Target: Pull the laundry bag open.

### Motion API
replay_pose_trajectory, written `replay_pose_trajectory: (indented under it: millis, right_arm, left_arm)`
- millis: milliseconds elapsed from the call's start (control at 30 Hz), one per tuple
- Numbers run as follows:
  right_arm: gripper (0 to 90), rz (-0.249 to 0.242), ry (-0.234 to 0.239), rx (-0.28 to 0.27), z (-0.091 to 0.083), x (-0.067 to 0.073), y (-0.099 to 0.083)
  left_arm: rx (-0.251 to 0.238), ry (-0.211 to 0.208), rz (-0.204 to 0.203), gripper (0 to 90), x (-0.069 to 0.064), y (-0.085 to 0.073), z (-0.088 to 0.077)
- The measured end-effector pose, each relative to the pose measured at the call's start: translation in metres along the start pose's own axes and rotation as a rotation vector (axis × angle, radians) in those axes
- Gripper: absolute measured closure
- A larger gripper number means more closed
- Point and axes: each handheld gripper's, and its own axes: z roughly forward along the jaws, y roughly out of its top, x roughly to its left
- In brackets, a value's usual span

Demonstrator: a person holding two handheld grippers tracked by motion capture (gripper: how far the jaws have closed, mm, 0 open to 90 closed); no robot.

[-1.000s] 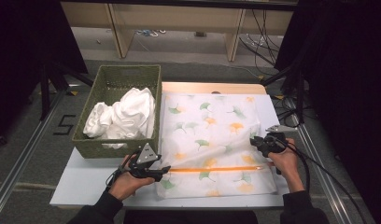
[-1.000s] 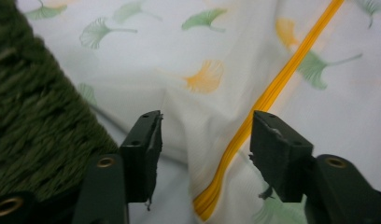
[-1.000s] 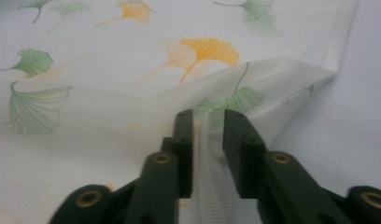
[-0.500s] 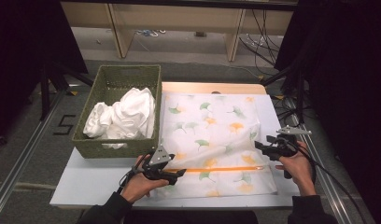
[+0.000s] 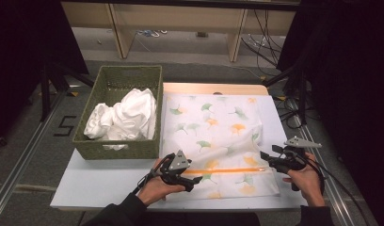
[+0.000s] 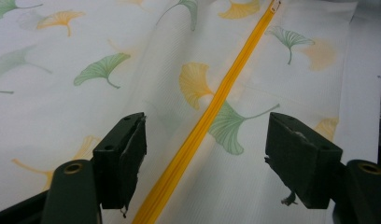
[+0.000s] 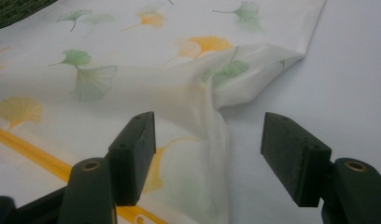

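Note:
A white cloth cover (image 5: 213, 136) printed with green and orange ginkgo leaves lies flat on the white table (image 5: 100, 183). An orange zipper (image 5: 228, 170) runs along the cover near its front edge. My left gripper (image 5: 194, 181) rests at the zipper's left end, open, its jaws just having opened. The zipper (image 6: 205, 123) lies on the cover between and below the jaws of the left gripper (image 6: 205, 163). My right gripper (image 5: 269, 157) is at the cover's right edge, open after just opening. A raised fold of the cover (image 7: 216, 126) runs between the jaws of the right gripper (image 7: 209, 154).
A green woven basket (image 5: 117, 148) stands on the table's left half and holds crumpled white cloth (image 5: 124, 117). Bare table (image 7: 328, 70) shows to the right of the cover. Cables (image 5: 293, 108) hang beyond the right edge, and a wooden shelf frame (image 5: 237, 42) stands behind.
My left hand slid right along the cover's front edge. My right hand drew back to the right, off the cover's right edge. Both pairs of jaws opened.

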Motion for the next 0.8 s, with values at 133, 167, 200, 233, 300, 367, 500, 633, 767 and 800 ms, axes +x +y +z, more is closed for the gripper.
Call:
replay_pose_trajectory:
  millis: [133, 167, 200, 233, 300, 367, 500, 633, 767, 800]
  right_arm:
    - [35.9, -0.022, 0.034, 0.028, -0.003, 0.003, -0.003]
    - [34.9, -0.021, -0.002, 0.026, -0.005, 0.005, -0.004]
    - [33.0, 0.001, 0.001, 0.015, -0.005, 0.007, -0.005]
    - [30.3, -0.008, -0.007, 0.011, -0.006, 0.006, -0.005]
    - [25.6, 0.005, -0.002, 0.000, -0.009, 0.006, -0.006]
    - [25.1, 0.034, -0.029, 0.000, -0.011, 0.009, -0.007]
    - [30.8, 0.031, -0.033, 0.007, -0.014, 0.009, -0.010]
    - [43.1, 0.021, -0.013, 0.038, -0.017, 0.004, -0.016]
    - [48.0, 0.045, -0.017, 0.072, -0.022, 0.003, -0.022]
    - [49.0, 0.052, -0.009, 0.073, -0.023, 0.002, -0.024]
  left_arm:
    - [-0.016, -0.013, -0.008, 29.0, -0.002, 0.004, 0.007]
    - [-0.015, -0.022, -0.030, 29.0, -0.004, 0.004, 0.009]
    - [-0.017, -0.019, -0.014, 29.0, -0.004, 0.005, 0.009]
    - [-0.019, -0.021, -0.024, 29.0, -0.005, 0.005, 0.010]
    - [-0.003, -0.017, -0.003, 29.0, -0.004, 0.004, 0.010]
    - [-0.007, -0.013, 0.009, 29.0, -0.005, 0.004, 0.011]
    - [-0.009, -0.023, -0.009, 29.0, -0.007, 0.007, 0.014]
    - [-0.007, -0.036, 0.008, 29.1, -0.009, 0.012, 0.021]
    - [0.001, -0.063, 0.023, 29.0, -0.012, 0.020, 0.031]
    - [0.001, -0.078, 0.011, 29.0, -0.014, 0.022, 0.033]
